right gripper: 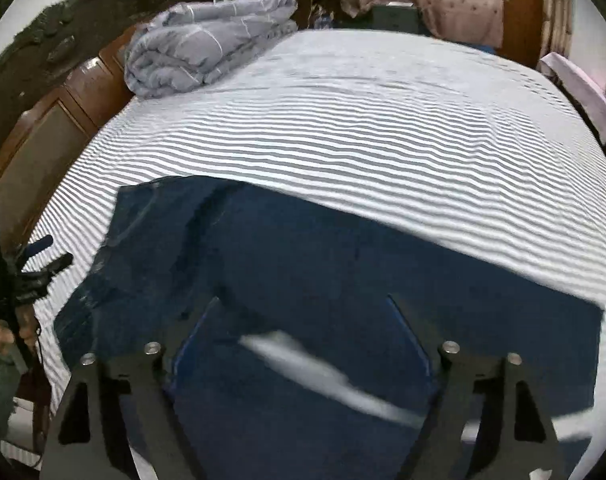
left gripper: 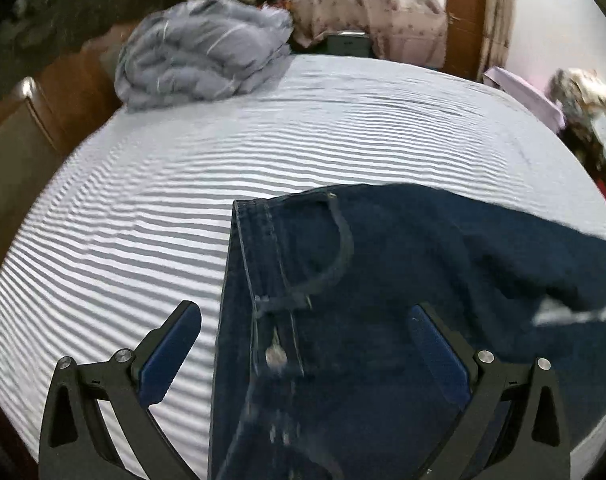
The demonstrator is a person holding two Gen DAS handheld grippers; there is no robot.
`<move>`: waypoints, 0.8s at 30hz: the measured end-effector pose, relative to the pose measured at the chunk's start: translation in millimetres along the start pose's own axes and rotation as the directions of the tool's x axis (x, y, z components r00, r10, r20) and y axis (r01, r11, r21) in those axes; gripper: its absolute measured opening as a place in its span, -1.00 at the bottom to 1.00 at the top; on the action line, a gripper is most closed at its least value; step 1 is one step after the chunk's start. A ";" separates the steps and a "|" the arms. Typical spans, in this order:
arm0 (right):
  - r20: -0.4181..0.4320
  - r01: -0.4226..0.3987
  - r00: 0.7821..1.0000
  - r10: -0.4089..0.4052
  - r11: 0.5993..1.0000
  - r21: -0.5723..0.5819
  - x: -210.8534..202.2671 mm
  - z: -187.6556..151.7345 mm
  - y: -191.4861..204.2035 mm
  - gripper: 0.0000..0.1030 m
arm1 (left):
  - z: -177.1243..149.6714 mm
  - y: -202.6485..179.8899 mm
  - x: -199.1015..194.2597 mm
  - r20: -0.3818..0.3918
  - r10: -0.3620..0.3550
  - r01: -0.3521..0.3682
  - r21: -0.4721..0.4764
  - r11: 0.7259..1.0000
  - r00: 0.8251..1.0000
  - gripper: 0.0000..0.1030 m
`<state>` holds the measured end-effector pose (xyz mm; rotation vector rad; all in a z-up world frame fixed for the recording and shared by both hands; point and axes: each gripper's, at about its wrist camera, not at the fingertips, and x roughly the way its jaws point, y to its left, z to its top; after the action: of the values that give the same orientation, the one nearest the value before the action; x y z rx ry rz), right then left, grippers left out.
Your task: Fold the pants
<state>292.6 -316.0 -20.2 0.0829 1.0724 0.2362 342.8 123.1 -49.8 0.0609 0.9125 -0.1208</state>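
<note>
The left gripper [left gripper: 305, 314] stood with its jaws spread wide and nothing between them; its blue-padded fingers [left gripper: 171, 354] straddled the waistband end of the pants [left gripper: 383, 280], one finger over the striped sheet, the other over the denim. Whether the pads touched the cloth could not be told. The right gripper [right gripper: 303, 300] was likewise wide open and empty, hovering over the leg portion of the pants [right gripper: 303, 272], its dark fingers [right gripper: 413, 344] hard to separate from the blue fabric below.

The pants were dark blue denim, lying flat across the near part of the bed, the waistband to the left with a curved pocket seam [left gripper: 339, 248], a metal button [left gripper: 275, 356] and stitched edging, the legs running off to the right. A pale streak crossed the denim in the right wrist view, blurred beyond telling.

Under them lay a sheet [left gripper: 263, 140] of fine grey and white stripes, slightly rippled. At the far left corner sat a bundled grey quilt [left gripper: 203, 52], soft and puffy with thin pale lines. Behind it rose a brown wooden headboard [right gripper: 83, 92] with dark carved trim. Patterned beige curtains [left gripper: 363, 8] hung beyond the bed, and a lilac cloth [right gripper: 579, 84] lay at the far right edge. In the right wrist view the left gripper [right gripper: 35, 264] showed at the frame's left side.
</note>
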 end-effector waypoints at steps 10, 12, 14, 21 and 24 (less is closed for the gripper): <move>-0.185 -0.059 0.982 0.042 0.994 -0.090 124.9 66.8 -48.2 -0.03 | 26.3 18.4 93.0 -0.015 -0.073 0.072 -0.031 0.997 0.997 0.94; -0.235 -0.074 0.971 0.047 0.992 -0.105 142.7 74.2 -52.0 -0.03 | 25.4 13.6 97.6 -0.013 -0.100 0.100 0.005 0.995 0.995 0.94; -0.321 -0.114 0.944 0.074 0.988 -0.107 159.4 77.8 -51.4 -0.04 | 20.8 5.3 101.6 -0.011 -0.116 0.117 0.061 0.991 0.993 0.94; -0.367 -0.156 0.927 0.074 0.968 -0.197 174.2 67.3 -42.1 -0.53 | 1.1 -6.3 123.5 -0.040 -0.082 0.087 0.139 0.987 0.996 0.94; -0.358 -0.151 0.931 0.072 0.968 -0.199 171.7 65.4 -37.1 -0.71 | 0.9 -6.1 124.6 -0.037 -0.073 0.077 0.126 0.989 0.997 0.94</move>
<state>433.8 -309.2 -143.3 -0.1051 1.3893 0.4879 418.1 107.3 -147.9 0.1476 0.9386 -0.2489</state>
